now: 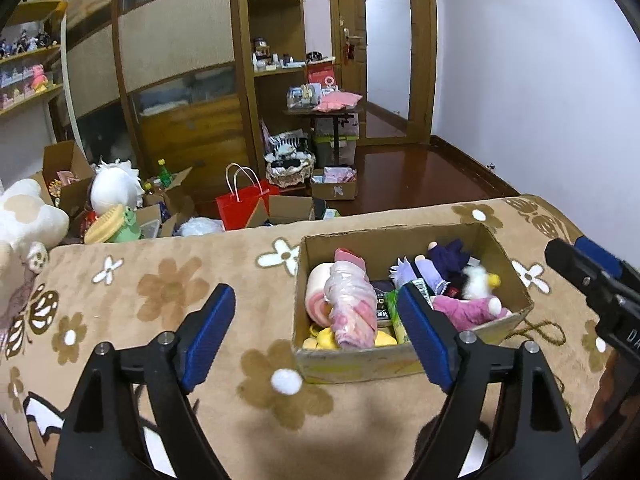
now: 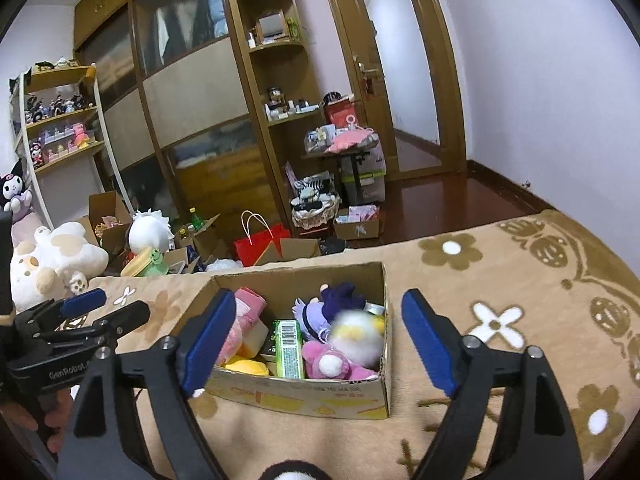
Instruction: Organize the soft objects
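The left hand-held gripper [image 1: 316, 336] hangs over a bed covered by a tan flowered blanket [image 1: 168, 292], its blue-padded jaws spread wide with nothing between them. Ahead of it and a little to its right sits an open cardboard box [image 1: 404, 364] on the blanket; the gripper's right finger overlaps the box's near edge in the left wrist view. A small white pompom [image 1: 286, 381] lies on the blanket between the two fingers, just in front of the box.

The right hand-held gripper [image 2: 316, 336] is also spread, empty, and faces the same cardboard box [image 2: 320, 396] directly ahead. Its left finger overlaps the box's near left corner, while its right finger stands clear of the box's right wall.

Inside the box lie the soft things: a pink plush [image 2: 336, 360] at the near right, a white and yellow fluffy toy [image 2: 358, 336] just behind it and blurred, a purple-haired doll [image 2: 320, 312] toward the back, a pink wrapped bundle [image 1: 352, 304] on the left, something yellow [image 2: 246, 366] at the near left corner, and a green carton [image 2: 287, 348] in the middle.

Far to the left of both grippers, beyond the bed's edge, a large white and tan plush [image 2: 48, 260] sits among open boxes on the floor.
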Motion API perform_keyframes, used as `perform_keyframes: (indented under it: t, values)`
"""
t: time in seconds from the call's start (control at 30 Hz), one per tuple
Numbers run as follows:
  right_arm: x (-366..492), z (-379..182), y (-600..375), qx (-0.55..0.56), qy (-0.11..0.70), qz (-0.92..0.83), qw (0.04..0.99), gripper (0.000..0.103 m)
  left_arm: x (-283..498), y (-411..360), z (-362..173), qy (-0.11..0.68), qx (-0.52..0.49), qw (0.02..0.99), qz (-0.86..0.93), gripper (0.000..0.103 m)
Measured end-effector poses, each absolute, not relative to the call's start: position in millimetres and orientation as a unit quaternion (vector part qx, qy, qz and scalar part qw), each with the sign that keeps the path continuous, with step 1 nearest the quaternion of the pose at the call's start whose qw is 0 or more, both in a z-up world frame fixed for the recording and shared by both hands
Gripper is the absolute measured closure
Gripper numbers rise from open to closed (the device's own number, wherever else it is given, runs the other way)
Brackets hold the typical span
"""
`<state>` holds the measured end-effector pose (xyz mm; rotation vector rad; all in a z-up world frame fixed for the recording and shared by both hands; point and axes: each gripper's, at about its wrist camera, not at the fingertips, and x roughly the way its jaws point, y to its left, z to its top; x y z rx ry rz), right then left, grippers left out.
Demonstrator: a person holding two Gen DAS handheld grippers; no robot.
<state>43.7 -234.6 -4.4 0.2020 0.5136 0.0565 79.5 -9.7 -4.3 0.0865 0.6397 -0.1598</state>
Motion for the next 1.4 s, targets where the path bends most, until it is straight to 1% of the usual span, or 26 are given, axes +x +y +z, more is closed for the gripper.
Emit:
perform_keyframes:
  t: [0.03,0.17,0.23,0.4,0.5,0.9,1.1,1.4]
  values:
    - [41.4,-1.1,-234.5,0.096,0.251,0.027,0.963,0.010,74.1,-8.0,-0.7,0.310,0.039,0.947,-0.078,0.014]
    - [27.5,13.3,-232.0,0.087,0.242,0.025,0.966,0.000,56.2,-2.4,11.5,0.301,0.032,0.950,-0.079,0.012]
    - [19.7,20.5,-230.4,0.085,0.239,0.029,0.967,0.000,47.6,-1.6,18.1,0.294,0.030,0.952,-0.078,0.008]
    - [1.0,36.2,-227.4,0.074,0.235,0.035,0.969,0.000,24.8,2.8,30.3,0.278,0.028,0.957,-0.075,0.005]
    - [-11.9,45.4,-227.6,0.066,0.229,0.033,0.971,0.000,11.1,7.0,37.1,0.270,0.028,0.960,-0.072,0.002]
    - [-57.4,71.7,-233.5,0.054,0.207,0.025,0.976,0.000,-27.9,7.1,53.0,0.251,0.051,0.964,-0.069,0.000]
    - [-71.9,69.9,-237.2,0.056,0.212,0.018,0.975,0.000,-39.6,8.7,60.3,0.240,0.056,0.967,-0.064,0.000]
    - [-89.4,58.4,-253.4,0.073,0.223,0.001,0.972,0.000,-37.7,12.1,56.8,0.251,0.052,0.965,-0.063,0.001]
